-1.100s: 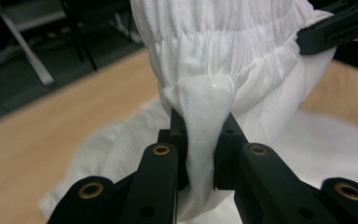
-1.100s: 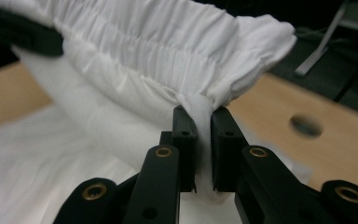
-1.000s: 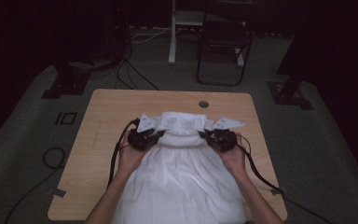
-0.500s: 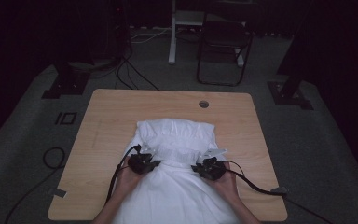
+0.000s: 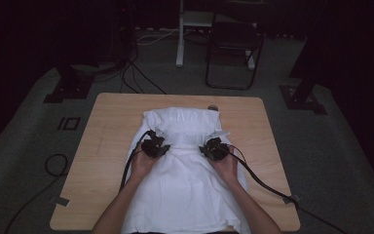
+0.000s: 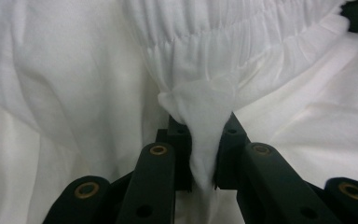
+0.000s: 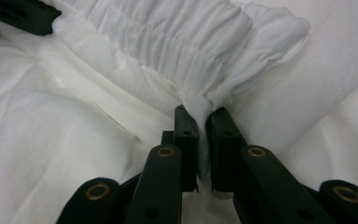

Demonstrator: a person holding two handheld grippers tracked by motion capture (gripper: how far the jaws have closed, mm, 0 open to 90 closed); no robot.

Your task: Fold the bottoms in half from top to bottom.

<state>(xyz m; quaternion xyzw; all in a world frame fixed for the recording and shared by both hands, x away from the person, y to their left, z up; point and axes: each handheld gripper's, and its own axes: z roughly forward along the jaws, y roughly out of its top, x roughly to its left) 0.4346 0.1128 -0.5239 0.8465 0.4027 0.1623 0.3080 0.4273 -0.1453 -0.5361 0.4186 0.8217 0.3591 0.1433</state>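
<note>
Both grippers, left gripper (image 5: 154, 146), right gripper (image 5: 214, 148), pinch white garment (image 5: 185, 190) elastic hem.

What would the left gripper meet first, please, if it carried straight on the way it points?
Probably the gathered band of the white garment that the left gripper already pinches, directly ahead.

Landmark: the cloth (image 5: 185, 195) on the table (image 5: 102, 146).
Left of cloth: bare tabletop out to the edge; you can pass a hand there, but the left cable (image 5: 129, 165) trails along the cloth's left side.
Right of cloth: bare strip of tabletop, crossed near you by the right cable (image 5: 263, 183) running to the table's corner.
Beyond cloth: narrow bare strip; a small round fitting (image 5: 213, 107) sits at the cloth's far right corner.
Over cloth: room between your two hands.
</note>
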